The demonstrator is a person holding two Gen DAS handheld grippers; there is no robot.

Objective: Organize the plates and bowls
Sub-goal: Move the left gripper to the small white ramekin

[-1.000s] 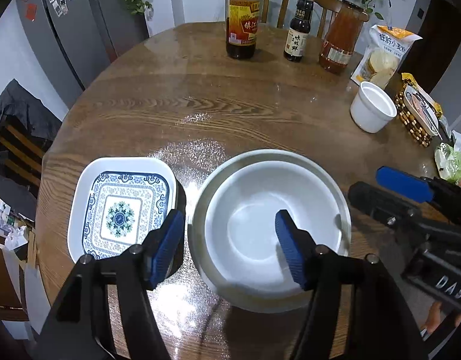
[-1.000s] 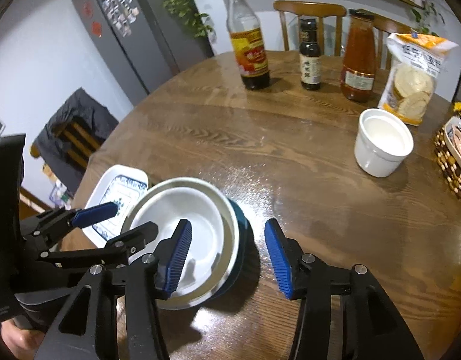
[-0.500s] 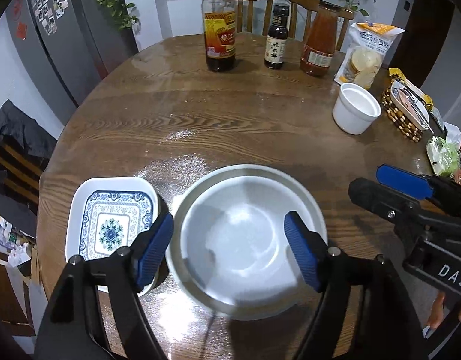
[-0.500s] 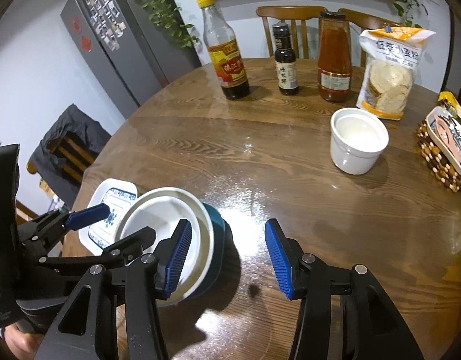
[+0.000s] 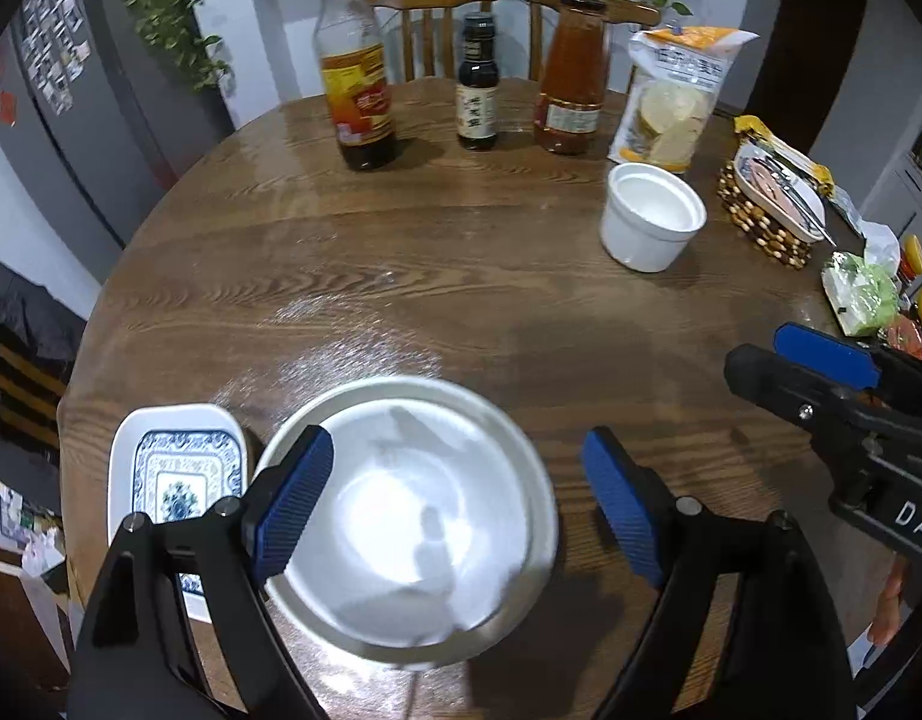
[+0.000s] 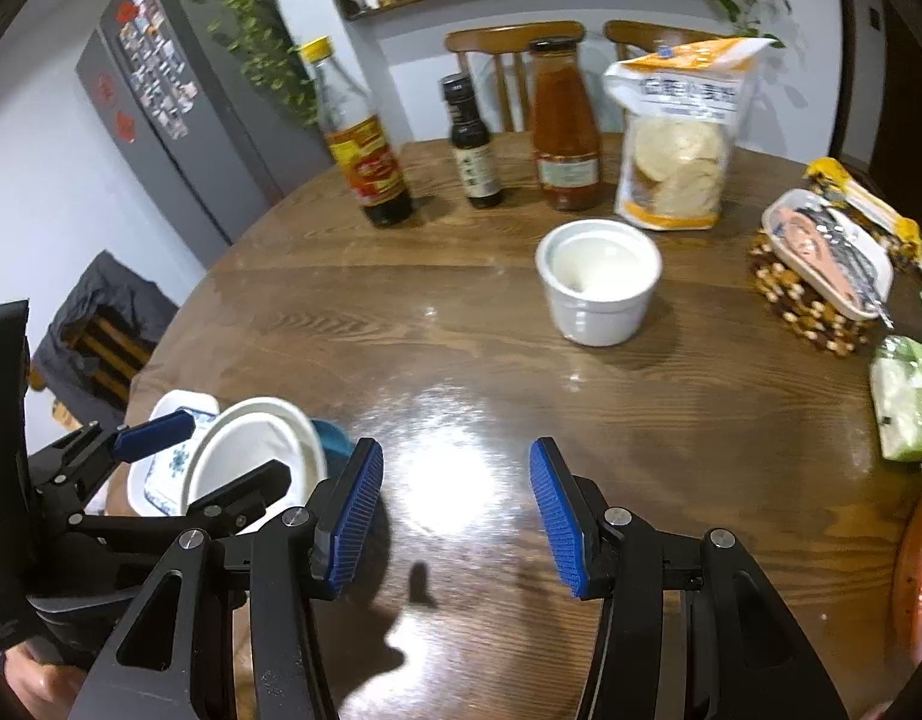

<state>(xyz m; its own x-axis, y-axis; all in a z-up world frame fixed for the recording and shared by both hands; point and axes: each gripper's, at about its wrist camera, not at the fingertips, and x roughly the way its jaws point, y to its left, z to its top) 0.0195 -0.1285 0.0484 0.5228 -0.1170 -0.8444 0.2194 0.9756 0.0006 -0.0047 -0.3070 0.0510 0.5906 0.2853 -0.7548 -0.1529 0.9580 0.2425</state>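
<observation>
light: overhead, glare on table (image 6: 461, 324) | blur — slight | edges — fisheye-bent

White plate (image 5: 401, 516): round, shallow, glossy, upright near the table's front edge; in the right wrist view it rests on a teal dish
Teal dish (image 6: 335, 435): only a sliver of its rim shows, under the white plate's right side
Patterned plate (image 5: 176, 471): square with rounded corners, white rim, blue floral centre; lies flat just left of the white plate, whether touching cannot be told
White cup-shaped bowl (image 5: 650, 222): round, deep, thick rim, empty, upright; stands well apart toward the table's far right
</observation>
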